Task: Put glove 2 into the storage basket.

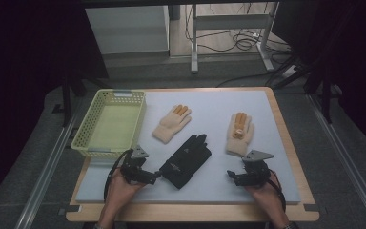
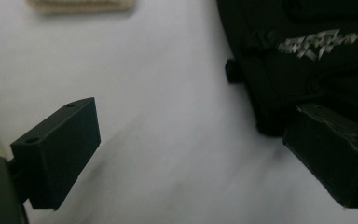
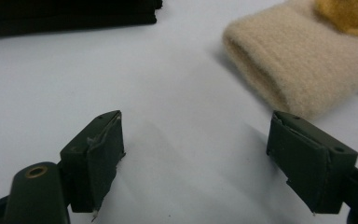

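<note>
A pale grey mat [image 1: 219, 102] covers most of the wooden table [image 1: 286, 138]. At its left edge sits a light green mesh basket [image 1: 91, 125]. A black glove [image 1: 187, 161] lies near the front centre of the mat, with a cream glove with orange fingertips [image 1: 172, 122] behind it and a second cream glove [image 1: 240, 134] to the right. The left gripper [image 1: 158, 174] rests just beside the black glove's cuff, jaws spread with only mat between them. The right gripper [image 1: 229, 175] sits just in front of the second cream glove's cuff, jaws spread wide and holding nothing.
</note>
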